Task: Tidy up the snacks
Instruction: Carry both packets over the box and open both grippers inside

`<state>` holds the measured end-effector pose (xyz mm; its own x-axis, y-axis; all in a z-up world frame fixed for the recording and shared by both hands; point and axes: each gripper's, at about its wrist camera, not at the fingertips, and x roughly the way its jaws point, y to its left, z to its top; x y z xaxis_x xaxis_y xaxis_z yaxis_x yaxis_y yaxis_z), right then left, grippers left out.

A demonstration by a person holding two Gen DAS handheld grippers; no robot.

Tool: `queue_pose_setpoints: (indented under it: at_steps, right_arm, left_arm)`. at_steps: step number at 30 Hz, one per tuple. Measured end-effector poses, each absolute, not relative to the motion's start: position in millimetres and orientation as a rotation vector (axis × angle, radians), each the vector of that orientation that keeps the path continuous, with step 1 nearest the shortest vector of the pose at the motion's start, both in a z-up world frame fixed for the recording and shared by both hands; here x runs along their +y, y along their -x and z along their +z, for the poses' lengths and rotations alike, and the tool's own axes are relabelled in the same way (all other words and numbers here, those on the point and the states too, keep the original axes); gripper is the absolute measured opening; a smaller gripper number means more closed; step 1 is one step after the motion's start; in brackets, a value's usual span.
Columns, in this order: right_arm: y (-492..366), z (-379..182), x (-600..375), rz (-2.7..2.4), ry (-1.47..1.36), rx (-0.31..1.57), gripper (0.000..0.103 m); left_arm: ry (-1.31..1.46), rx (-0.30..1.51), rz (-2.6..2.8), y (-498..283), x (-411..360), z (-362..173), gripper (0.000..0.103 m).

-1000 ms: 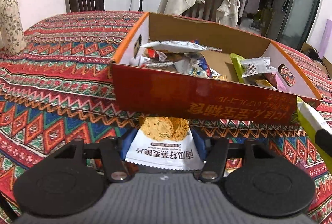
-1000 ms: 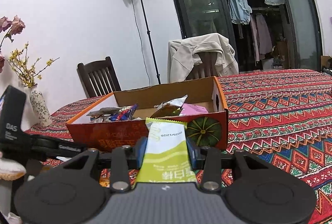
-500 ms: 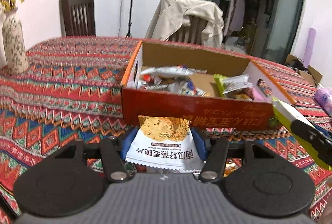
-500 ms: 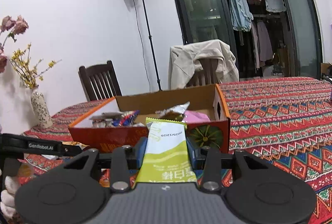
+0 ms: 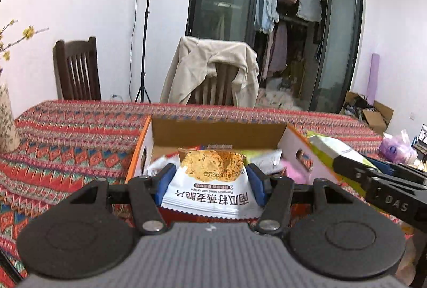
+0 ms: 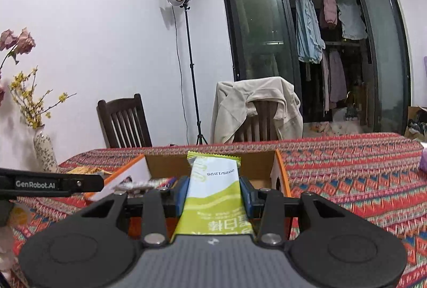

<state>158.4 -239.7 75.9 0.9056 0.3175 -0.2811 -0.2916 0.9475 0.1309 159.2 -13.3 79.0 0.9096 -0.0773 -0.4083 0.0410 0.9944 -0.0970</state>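
Note:
My left gripper (image 5: 210,181) is shut on a white snack packet with an orange crisp picture (image 5: 210,181), held up over the near wall of the orange cardboard box (image 5: 141,143). Several loose snack packets lie inside the box. My right gripper (image 6: 214,187) is shut on a green and white bar packet (image 6: 213,189), raised in front of the same box (image 6: 280,175). In the left wrist view the right gripper (image 5: 373,178) comes in from the right with its green packet (image 5: 328,146). In the right wrist view the left gripper's arm (image 6: 50,183) crosses the left edge.
The box stands on a table with a red patterned cloth (image 5: 66,138). A patterned vase with yellow flowers (image 6: 44,151) is at the left. Behind the table are a dark wooden chair (image 5: 77,71), a chair draped with a beige jacket (image 5: 210,74) and a light stand (image 6: 186,66).
Both grippers have risen with their packets, which now sit in front of the box's inside rather than its front wall. The views tilted upward and show more of the room.

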Motion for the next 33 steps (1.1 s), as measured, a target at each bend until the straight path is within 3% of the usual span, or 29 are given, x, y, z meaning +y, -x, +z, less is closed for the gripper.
queue_pose_setpoints:
  at_steps: [14,30,31,33]
  right_arm:
    - [-240.4,110.5,-221.7,0.259,-0.103,0.282,0.039]
    - [-295.7,48.4,-213.0,0.248,-0.107,0.406,0.040]
    - [-295.9,47.3,-213.8,0.248,-0.109,0.409,0.043]
    - [-296.3,46.3,-214.5,0.245,-0.110,0.414,0.048]
  left_arm:
    - [0.116,0.311,0.056,-219.1,-14.7,99.9,0.059]
    - [0.091,0.350,0.106,-260.8,1.8,43.1,0.061]
    - [0.094,0.346,0.110,-260.1,1.9,42.3,0.063]
    - [0.094,0.338,0.134,-260.2,2.4,41.9,0.092]
